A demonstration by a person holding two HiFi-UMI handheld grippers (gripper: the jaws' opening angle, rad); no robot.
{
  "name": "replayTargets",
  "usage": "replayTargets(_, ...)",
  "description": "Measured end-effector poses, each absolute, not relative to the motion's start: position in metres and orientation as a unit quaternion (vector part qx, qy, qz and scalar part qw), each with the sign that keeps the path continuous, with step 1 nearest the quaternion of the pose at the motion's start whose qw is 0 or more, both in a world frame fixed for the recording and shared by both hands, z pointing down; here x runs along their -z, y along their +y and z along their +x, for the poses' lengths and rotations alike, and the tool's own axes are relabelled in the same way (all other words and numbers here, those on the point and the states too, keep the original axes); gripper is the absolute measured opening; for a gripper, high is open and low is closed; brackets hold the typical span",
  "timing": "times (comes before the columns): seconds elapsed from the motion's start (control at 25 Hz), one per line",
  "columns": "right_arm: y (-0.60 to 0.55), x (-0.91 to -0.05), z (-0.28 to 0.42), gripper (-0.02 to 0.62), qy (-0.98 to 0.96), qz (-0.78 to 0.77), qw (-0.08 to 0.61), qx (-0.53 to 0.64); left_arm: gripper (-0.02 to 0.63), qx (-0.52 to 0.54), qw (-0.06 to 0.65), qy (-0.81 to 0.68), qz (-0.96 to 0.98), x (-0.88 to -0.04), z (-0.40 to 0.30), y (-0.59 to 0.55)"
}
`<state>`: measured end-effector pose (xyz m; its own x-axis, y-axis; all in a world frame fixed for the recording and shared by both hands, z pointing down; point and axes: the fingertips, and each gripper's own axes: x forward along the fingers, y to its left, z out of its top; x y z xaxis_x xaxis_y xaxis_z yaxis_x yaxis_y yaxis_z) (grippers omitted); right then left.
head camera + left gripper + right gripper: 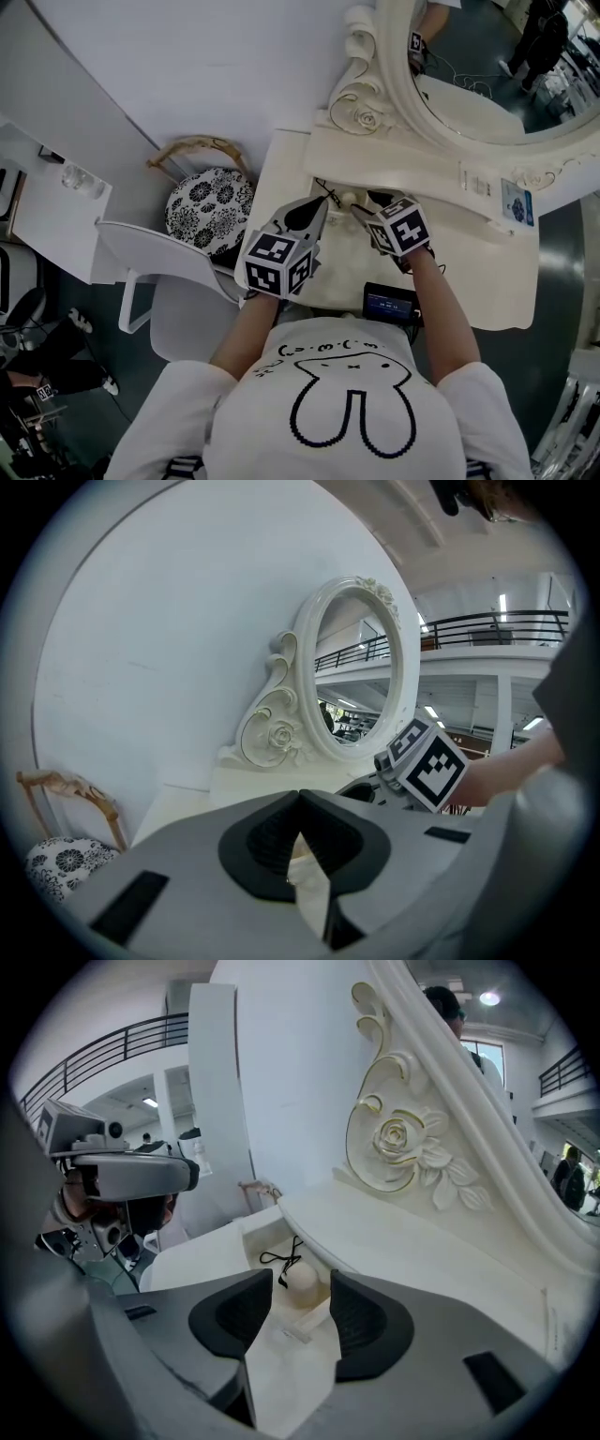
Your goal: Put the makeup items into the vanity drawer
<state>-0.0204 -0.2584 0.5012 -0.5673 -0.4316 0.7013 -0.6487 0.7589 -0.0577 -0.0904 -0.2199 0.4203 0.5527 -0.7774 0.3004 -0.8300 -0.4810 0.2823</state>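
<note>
Right gripper [301, 1283] is hovering over the open drawer [232, 1239], jaws wide apart, empty (cream puff [349, 197] lying inside by a black cord [281, 1256]). Left gripper [298, 803] jaws are touching, holding nothing.

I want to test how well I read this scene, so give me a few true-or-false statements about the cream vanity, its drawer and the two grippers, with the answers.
1. The cream vanity's drawer is open. True.
2. The right gripper is clamped on the round cream makeup puff. False: its jaws stand apart and empty, and the puff lies in the drawer beyond them.
3. The left gripper has its jaws closed together. True.
4. The chair with the black-and-white floral seat stands on the person's right. False: it stands on the person's left, beside the vanity.
5. A thin black cord lies in the drawer next to the puff. True.
</note>
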Motion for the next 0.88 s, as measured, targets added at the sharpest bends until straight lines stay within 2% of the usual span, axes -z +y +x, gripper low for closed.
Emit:
replayTargets(0.4,-0.234,-0.465,-0.001,0.150,-0.908,0.302,0.259,-0.130,0.008,-0.064,0.200,-0.454,0.866,-0.415,-0.063,-0.200)
replayTargets(0.44,-0.231,-0.462,0.003,0.118,-0.909,0.304,0.253,-0.129,0.008,-0.065,0.200,-0.452,0.867,-0.415,-0.059,-0.198)
replayTargets(0.48,-0.228,-0.459,0.007,0.045,-0.910,0.307,0.246,-0.127,0.008,-0.067,0.200,-0.449,0.868,-0.415,-0.055,-0.197)
replayTargets(0.52,-0.226,-0.456,0.011,-0.002,-0.912,0.309,0.240,-0.125,0.008,-0.068,0.200,-0.447,0.869,-0.415,-0.052,-0.195)
replayTargets(0.88,-0.200,-0.464,0.066,-0.003,-0.906,0.333,0.238,-0.113,0.008,-0.076,0.206,-0.424,0.879,-0.421,-0.019,-0.181)
